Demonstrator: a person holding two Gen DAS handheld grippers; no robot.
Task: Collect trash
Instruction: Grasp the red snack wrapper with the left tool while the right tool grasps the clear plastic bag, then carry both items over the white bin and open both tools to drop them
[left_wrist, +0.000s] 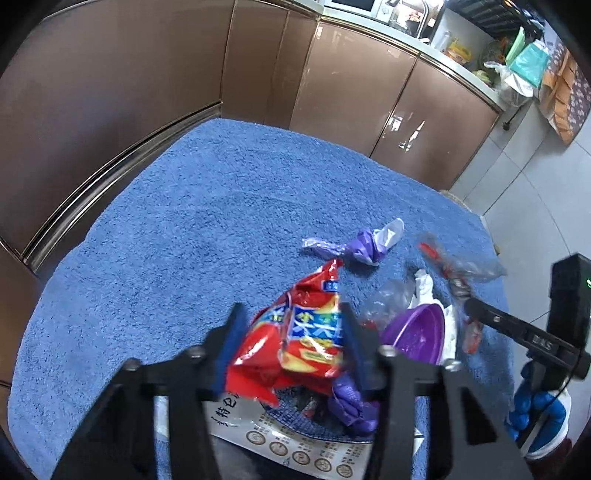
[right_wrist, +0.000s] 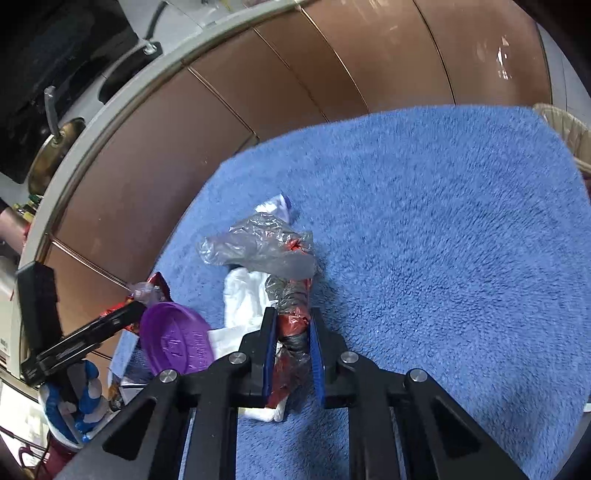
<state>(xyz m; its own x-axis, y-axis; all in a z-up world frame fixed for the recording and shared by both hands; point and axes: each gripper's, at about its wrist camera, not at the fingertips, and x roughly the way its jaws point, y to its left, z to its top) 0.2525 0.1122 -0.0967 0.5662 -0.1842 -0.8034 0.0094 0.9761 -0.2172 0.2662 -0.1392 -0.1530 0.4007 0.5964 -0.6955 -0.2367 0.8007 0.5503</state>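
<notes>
My left gripper (left_wrist: 291, 325) is shut on a red snack bag (left_wrist: 295, 339), held above a pile with a printed white wrapper (left_wrist: 295, 443) and a crumpled purple wrapper (left_wrist: 351, 406). My right gripper (right_wrist: 293, 325) is shut on a clear plastic bag with red print (right_wrist: 291, 321), whose loose end (right_wrist: 258, 247) trails ahead; it also shows in the left wrist view (left_wrist: 458, 273). A purple bowl (left_wrist: 417, 332) (right_wrist: 173, 339) lies between the grippers beside white tissue (right_wrist: 243, 302). A twisted purple and white wrapper (left_wrist: 362, 247) lies on the blue mat (left_wrist: 184, 240).
Brown glossy cabinet doors (left_wrist: 351, 92) (right_wrist: 258, 92) border the mat at the back. A cluttered counter (left_wrist: 461, 48) sits above them. Grey tiled floor (left_wrist: 535, 192) lies to the right. A beige basket rim (right_wrist: 569, 129) shows at the mat's far right.
</notes>
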